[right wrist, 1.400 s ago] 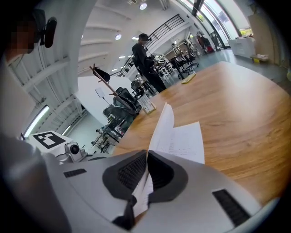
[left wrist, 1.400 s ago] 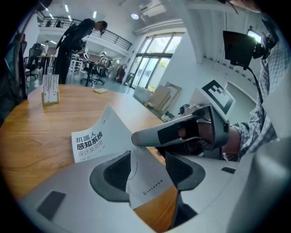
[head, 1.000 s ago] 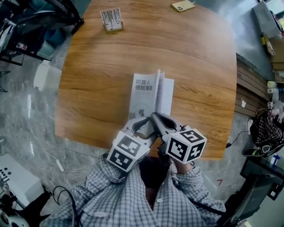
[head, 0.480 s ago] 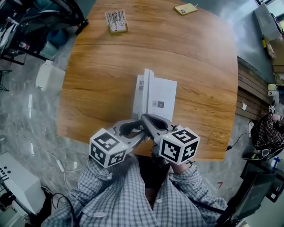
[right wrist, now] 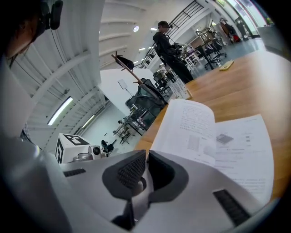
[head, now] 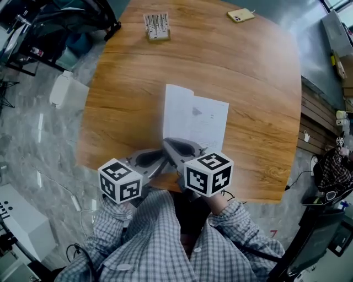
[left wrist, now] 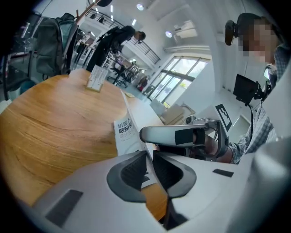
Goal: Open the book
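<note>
The book (head: 198,124) lies in the middle of the counter (head: 127,93), and it is open. Its right page lies flat. Its front cover (left wrist: 125,134) stands up on the book's 9 o'clock side and is not laid down yet.

Both claws meet at the book's 7 o'clock corner, close to the person. The right claw (right wrist: 146,159) is pressed together, and I think it pinches the bottom edge of the cover. That would be why the cover stands up and does not flop back. The left claw (left wrist: 150,161) has just been closing. The cover's bottom edge sits between its jaws, but a thin gap shows, so I think it is not squeezing yet. It comes in from the 9 o'clock side, most likely to take the cover and lay it flat.

There is no real box or bowl on the counter. A small stand (head: 157,26) at 11 o'clock holds striped cards. A yellow phone (head: 241,15) lies at 1 o'clock, well apart from the book.
</note>
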The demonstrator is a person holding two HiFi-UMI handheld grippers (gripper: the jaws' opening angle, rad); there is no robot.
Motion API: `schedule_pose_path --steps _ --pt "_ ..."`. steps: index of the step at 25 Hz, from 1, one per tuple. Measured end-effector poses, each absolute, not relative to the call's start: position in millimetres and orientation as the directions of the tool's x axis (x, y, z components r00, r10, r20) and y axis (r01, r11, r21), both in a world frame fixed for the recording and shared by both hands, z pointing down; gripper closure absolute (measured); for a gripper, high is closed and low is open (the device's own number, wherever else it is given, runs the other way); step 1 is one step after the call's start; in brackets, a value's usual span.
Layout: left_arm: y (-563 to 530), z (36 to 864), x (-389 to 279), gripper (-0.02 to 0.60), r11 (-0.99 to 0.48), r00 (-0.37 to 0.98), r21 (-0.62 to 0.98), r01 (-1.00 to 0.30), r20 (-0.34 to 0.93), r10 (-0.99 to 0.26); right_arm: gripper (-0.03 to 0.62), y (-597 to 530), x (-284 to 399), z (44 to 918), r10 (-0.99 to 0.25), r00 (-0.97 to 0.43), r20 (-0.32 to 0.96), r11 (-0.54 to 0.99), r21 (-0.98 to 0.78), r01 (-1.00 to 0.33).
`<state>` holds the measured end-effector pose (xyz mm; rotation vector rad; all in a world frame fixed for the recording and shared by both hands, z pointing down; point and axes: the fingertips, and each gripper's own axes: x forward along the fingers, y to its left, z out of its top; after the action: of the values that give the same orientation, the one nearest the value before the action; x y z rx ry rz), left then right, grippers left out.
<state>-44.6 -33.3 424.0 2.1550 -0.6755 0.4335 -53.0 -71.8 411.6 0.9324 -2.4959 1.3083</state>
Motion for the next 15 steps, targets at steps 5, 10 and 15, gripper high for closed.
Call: schedule_pose_path --steps 5,10,15 --pt "-39 438 -72 0.528 -0.496 0.766 0.588 -0.638 0.552 -0.330 0.565 -77 -82 425 -0.423 -0.799 0.428 0.470 -0.651 -0.597" --pt "-42 460 -98 0.532 -0.423 0.731 0.598 -0.681 0.587 -0.348 0.565 -79 -111 445 -0.374 -0.808 0.455 0.513 -0.624 -0.590" --pt "-46 479 -119 0.532 -0.333 0.703 0.621 -0.710 0.599 -0.383 0.574 -80 -129 459 -0.330 -0.818 0.471 0.529 -0.625 -0.574"
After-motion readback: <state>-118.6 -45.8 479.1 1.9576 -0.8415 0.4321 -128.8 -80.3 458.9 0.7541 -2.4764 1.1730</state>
